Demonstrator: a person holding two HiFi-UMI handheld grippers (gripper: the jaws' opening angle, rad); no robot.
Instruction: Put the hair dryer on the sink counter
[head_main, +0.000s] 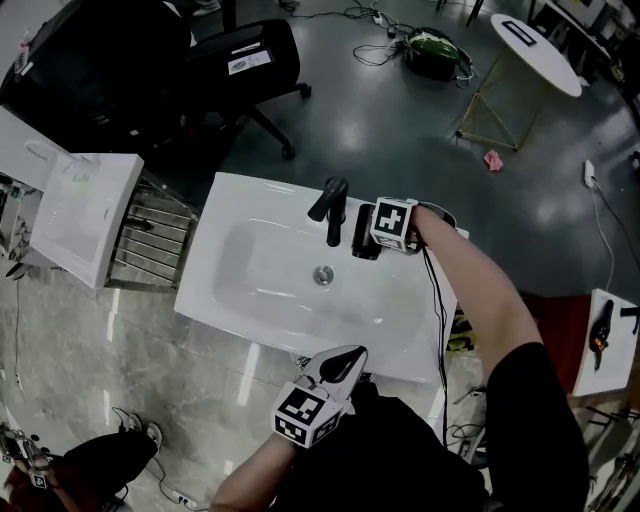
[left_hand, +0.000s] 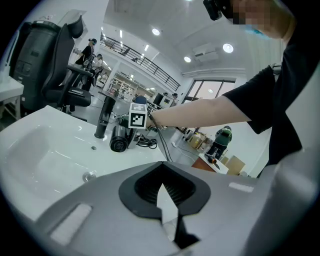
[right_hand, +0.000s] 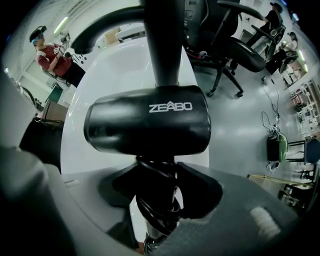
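White sink counter (head_main: 400, 330) in the head view: hair dryer (head_main: 365, 247) lies on it, right beside the faucet (head_main: 333, 205), my right tongs (head_main: 380, 236) at its handle. Left gripper view: left tongs (left_hand: 161, 165) closed, empty. Right gripper view: jaws spread loosely around the cord-wrapped handle.

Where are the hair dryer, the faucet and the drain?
hair dryer (right_hand: 147, 125): right gripper view, on the side of its barrel.
faucet (head_main: 335, 215): head view, on its black upright body.
drain (head_main: 323, 275): head view, on its metal middle.
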